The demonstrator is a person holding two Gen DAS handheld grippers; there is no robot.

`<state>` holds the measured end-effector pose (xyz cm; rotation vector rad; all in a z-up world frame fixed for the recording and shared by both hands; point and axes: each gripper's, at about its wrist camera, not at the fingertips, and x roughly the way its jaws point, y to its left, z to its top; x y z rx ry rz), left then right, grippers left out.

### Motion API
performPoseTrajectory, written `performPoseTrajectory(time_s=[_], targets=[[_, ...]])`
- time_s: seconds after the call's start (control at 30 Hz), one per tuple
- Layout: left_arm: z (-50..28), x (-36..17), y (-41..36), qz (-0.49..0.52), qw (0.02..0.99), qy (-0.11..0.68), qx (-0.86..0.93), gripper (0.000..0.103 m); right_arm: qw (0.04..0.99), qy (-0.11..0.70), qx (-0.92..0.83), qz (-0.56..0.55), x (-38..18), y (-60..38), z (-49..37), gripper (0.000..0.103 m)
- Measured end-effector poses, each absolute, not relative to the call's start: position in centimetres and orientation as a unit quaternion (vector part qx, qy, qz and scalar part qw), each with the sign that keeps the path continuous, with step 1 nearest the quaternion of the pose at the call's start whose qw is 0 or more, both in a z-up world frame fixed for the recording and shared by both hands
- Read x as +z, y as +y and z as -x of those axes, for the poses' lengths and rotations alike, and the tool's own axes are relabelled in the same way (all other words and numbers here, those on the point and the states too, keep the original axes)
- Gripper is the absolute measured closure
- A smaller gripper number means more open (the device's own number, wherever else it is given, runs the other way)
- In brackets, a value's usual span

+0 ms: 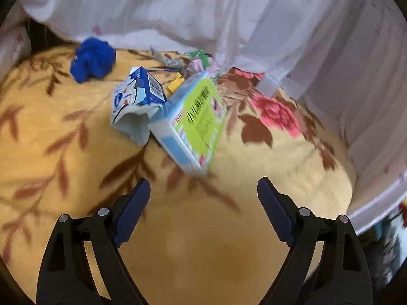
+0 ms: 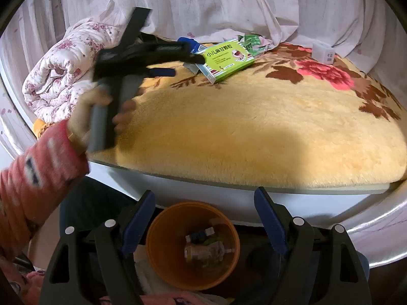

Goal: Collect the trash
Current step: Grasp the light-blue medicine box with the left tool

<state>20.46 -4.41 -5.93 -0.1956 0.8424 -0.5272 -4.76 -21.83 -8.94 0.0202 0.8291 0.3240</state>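
Note:
A green medicine box (image 1: 198, 119) lies on the yellow floral blanket (image 1: 76, 139), leaning against a crumpled blue-and-white carton (image 1: 137, 99). My left gripper (image 1: 203, 190) is open and empty, just short of the box. A blue crumpled wad (image 1: 92, 59) and small wrappers (image 1: 198, 61) lie farther back. In the right wrist view the green box (image 2: 229, 59) sits at the bed's far side with the left gripper (image 2: 188, 61) beside it. My right gripper (image 2: 204, 200) is open and empty above an orange bin (image 2: 162, 254) holding several pieces of trash.
White curtains (image 1: 229, 12) hang behind the bed. A rolled floral quilt (image 2: 63, 76) lies at the bed's left. A small white box (image 2: 323, 53) sits at the far right of the blanket. The bed edge (image 2: 229, 195) runs above the bin.

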Motion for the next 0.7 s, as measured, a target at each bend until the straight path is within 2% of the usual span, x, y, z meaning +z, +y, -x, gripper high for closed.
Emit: performPoseTrajectory(time_s=[0.23,0.43,0.47,0.5,0.53,0.7], targets=[[-26.3,-7.7,-4.8,0.149,0.856,0.429,-0.247,0.019,0.9,0.411,0.147,-0.022,-9.4,-22.9,3.4,0.025],[-28.0,-8.2,-5.8,0.156,0.856,0.425,-0.251,0.02,0.898,0.416,0.141,-0.034,-9.6,-23.9,2.2,0.025],[-28.1,-8.3,-5.8,0.157,0.857,0.423,-0.251,0.031,0.898,0.416,0.14,-0.035,-9.7,-24.0,2.1,0.025],[-28.3,-8.3,-6.0,0.158,0.855,0.424,-0.253,0.047,0.897,0.417,0.14,-0.035,-9.7,-24.0,2.0,0.025],[-28.4,-8.5,-6.1,0.156,0.853,0.429,-0.252,0.053,0.897,0.417,0.14,-0.036,-9.7,-24.1,2.0,0.025],[-27.6,-7.8,-6.6,0.145,0.857,0.414,-0.271,0.066,0.896,0.419,0.141,-0.038,-9.9,-24.1,1.9,0.025]])
